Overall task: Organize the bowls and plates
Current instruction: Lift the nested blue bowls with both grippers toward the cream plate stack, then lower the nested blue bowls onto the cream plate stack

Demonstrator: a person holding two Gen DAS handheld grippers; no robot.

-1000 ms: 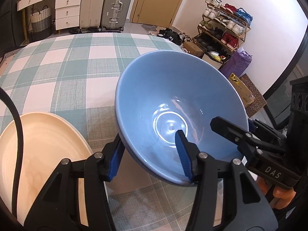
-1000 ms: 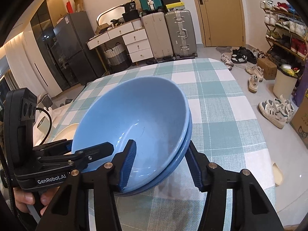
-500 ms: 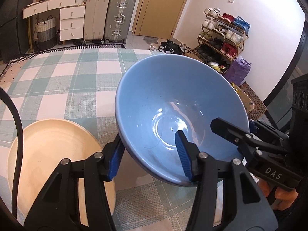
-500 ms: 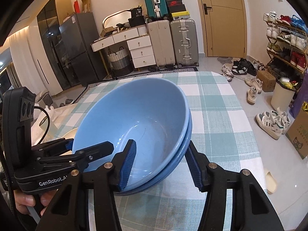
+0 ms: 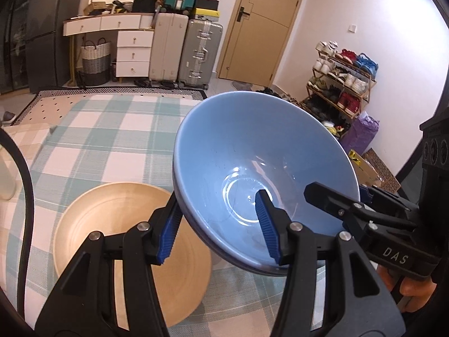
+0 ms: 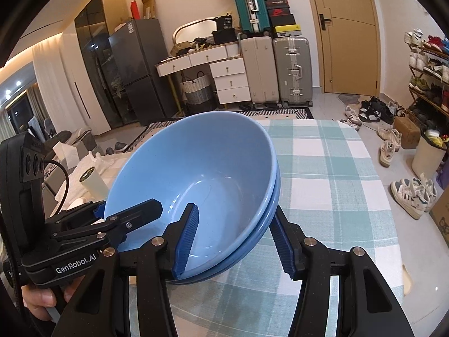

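Both claws, left gripper (image 5: 219, 230) and right gripper (image 6: 234, 241), pinch stacked blue bowls (image 6: 196, 179) mid-carry, frame centre; next, level set-down near beige plate (image 5: 118, 219), lower left.

Both fisheye views are evenly and fairly brightly lit by warm indoor light, with a glowing strip along the ceiling edge (image 6: 84, 8) in the right wrist view and only soft, faint shadows on the checked desk (image 5: 112, 146). White curved glare sits in the bottom of the blue bowl (image 5: 238, 185), and small light spots reflect in the dark cabinet (image 6: 94, 46). Straight lines such as the door (image 6: 350, 28) bow towards the edges, black vignetting fills the corners, and the near edge of the wooden plate (image 5: 196, 280) is slightly smeared while the centre stays sharp.
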